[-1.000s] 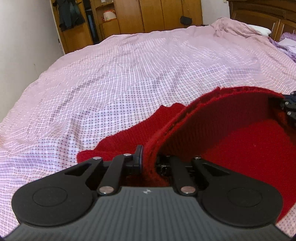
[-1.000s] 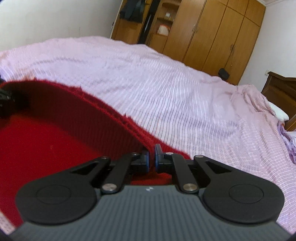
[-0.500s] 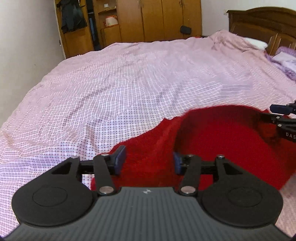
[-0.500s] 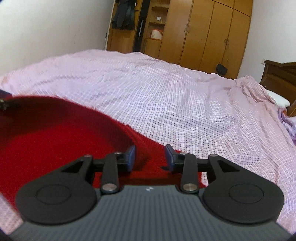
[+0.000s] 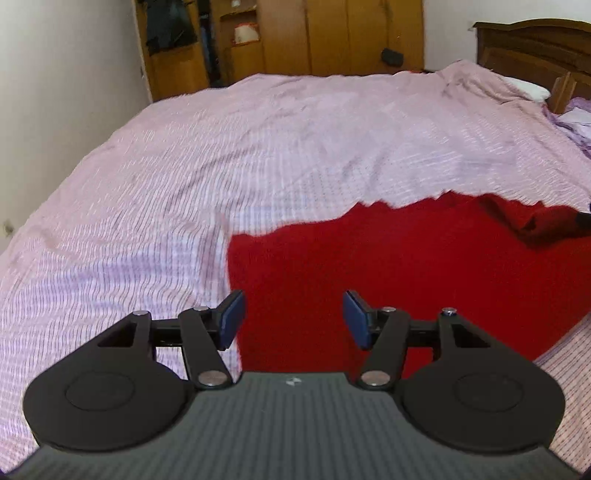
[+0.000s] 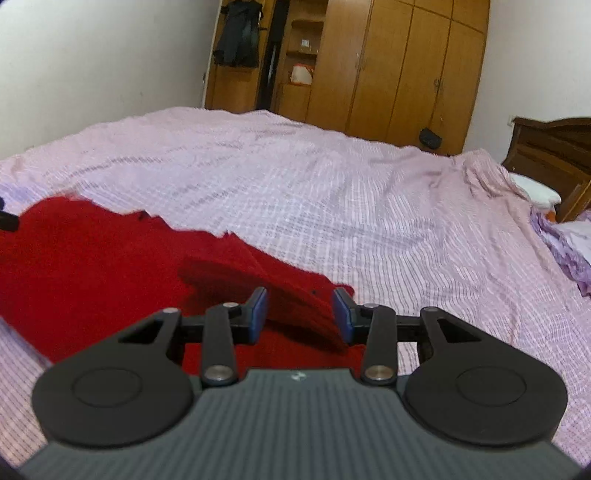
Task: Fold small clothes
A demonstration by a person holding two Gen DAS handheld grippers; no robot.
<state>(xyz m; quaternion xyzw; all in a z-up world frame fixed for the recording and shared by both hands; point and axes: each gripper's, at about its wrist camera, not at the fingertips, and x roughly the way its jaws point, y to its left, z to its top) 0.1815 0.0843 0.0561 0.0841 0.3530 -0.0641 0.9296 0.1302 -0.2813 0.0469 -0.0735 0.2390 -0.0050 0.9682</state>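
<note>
A red knitted garment (image 5: 406, 266) lies spread flat on the bed, its left edge just ahead of my left gripper (image 5: 294, 318). That gripper hangs above the cloth and its jaws are opening, with nothing pressed between the blue pads (image 5: 231, 319). In the right wrist view the same red garment (image 6: 92, 266) fills the lower left, and a loose flap (image 6: 229, 273) of it stands slightly raised. My right gripper (image 6: 300, 314) is open over that flap, and its pads do not touch the cloth.
The bed's pink checked sheet (image 5: 258, 166) stretches wide beyond the garment. A wooden wardrobe (image 6: 406, 74) and a hanging dark jacket (image 6: 236, 33) stand behind it. A wooden headboard (image 5: 535, 44), a white pillow (image 5: 528, 88) and purple cloth (image 6: 569, 240) are at right.
Both grippers were shut on the lifted edge of the red garment. They have opened and drawn back and up, and the garment has dropped flat onto the bed.
</note>
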